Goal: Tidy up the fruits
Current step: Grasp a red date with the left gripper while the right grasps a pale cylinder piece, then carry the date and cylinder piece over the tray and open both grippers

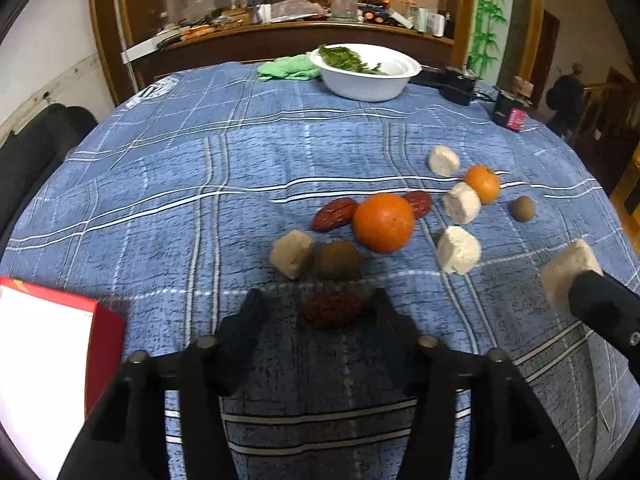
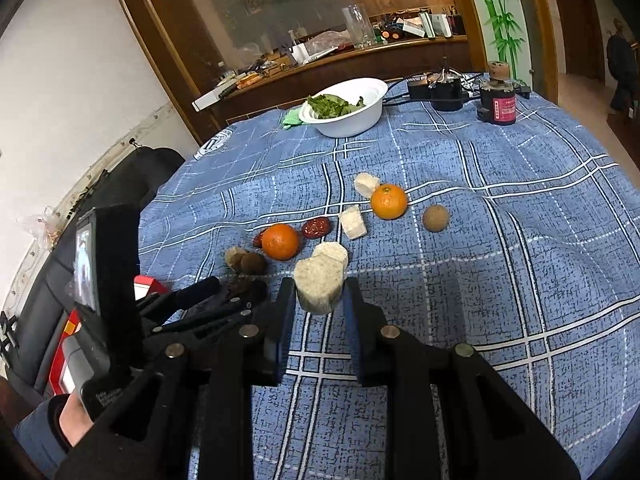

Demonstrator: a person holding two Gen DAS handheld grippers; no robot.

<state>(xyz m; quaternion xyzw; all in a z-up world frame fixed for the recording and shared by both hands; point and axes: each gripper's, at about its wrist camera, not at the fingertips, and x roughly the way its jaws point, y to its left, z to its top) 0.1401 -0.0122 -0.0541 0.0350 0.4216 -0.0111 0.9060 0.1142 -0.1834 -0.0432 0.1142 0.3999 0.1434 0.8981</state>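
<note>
My left gripper [image 1: 318,300] hovers low over the blue checked cloth with its jaws apart. A dark red date [image 1: 332,311] lies between them, close to the right finger, and the left finger stands clear of it. My right gripper [image 2: 320,294] is shut on a pale cylindrical chunk [image 2: 318,278], held above the cloth. Ahead lie a large orange [image 1: 383,222], a small orange [image 1: 483,183], two more red dates [image 1: 334,215], two brown round fruits [image 1: 339,260] and several pale chunks [image 1: 458,250].
A red and white box [image 1: 48,360] sits at the near left. At the far edge stand a white bowl [image 1: 366,84] of greens, a green cloth [image 1: 286,68], black devices [image 1: 452,84] and a dark jar [image 1: 512,114]. A dark chair [image 1: 36,152] is at the left.
</note>
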